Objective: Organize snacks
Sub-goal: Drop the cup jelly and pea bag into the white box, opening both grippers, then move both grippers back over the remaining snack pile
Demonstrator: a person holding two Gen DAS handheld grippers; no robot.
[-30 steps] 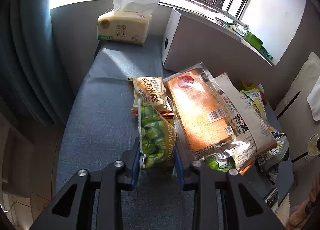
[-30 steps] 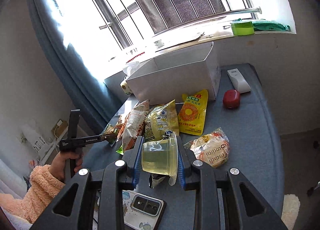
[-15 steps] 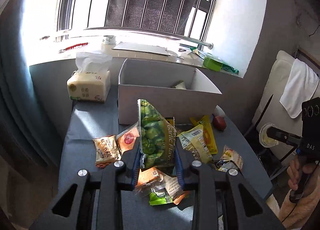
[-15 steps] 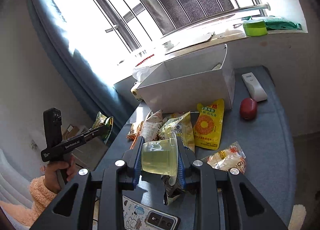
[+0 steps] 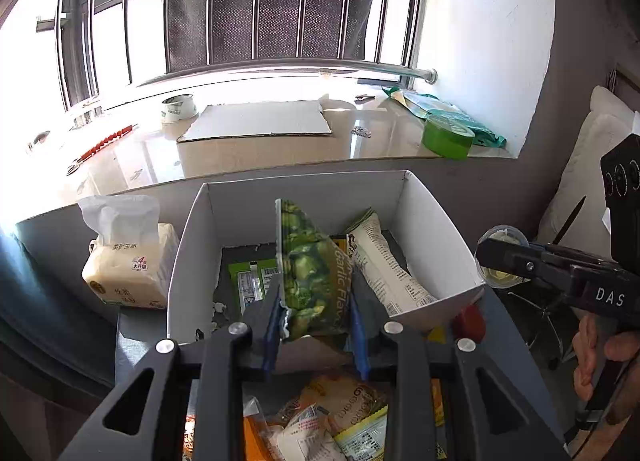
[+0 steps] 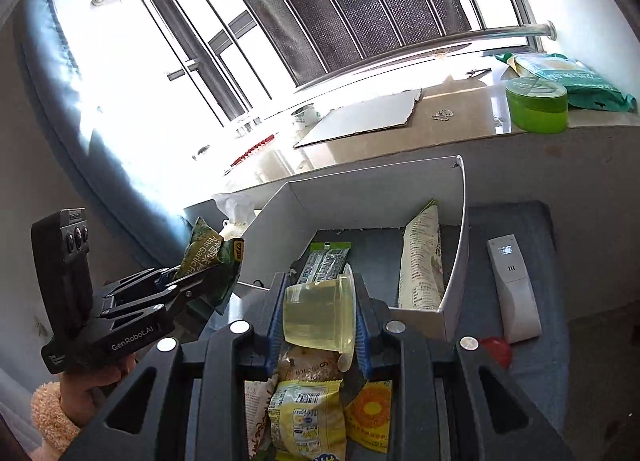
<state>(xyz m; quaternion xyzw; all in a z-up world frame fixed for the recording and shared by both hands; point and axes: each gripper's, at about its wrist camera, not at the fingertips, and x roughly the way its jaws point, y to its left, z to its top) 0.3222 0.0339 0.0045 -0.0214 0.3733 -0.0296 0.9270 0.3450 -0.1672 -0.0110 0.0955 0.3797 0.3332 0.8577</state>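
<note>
My left gripper (image 5: pixel 316 313) is shut on a green pea snack bag (image 5: pixel 316 277) and holds it upright over the near wall of the white box (image 5: pixel 432 217). It also shows in the right wrist view (image 6: pixel 208 257). My right gripper (image 6: pixel 318 313) is shut on a clear jelly cup (image 6: pixel 318 317), just before the box's near edge (image 6: pixel 456 261). Inside the box lie a green packet (image 6: pixel 326 261) and a white snack bag (image 6: pixel 420 261). Loose snack packets (image 6: pixel 308 417) lie on the grey table below both grippers.
A tissue pack (image 5: pixel 128 261) stands left of the box. A white remote (image 6: pixel 514 289) and a red object (image 6: pixel 496 349) lie right of it. A green tub (image 6: pixel 536 103) and cardboard sheet (image 5: pixel 256 121) sit on the windowsill behind.
Both grippers have risen and moved forward to the box. The pea bag now hangs over the box's near wall, and the jelly cup has come up to its near edge.
</note>
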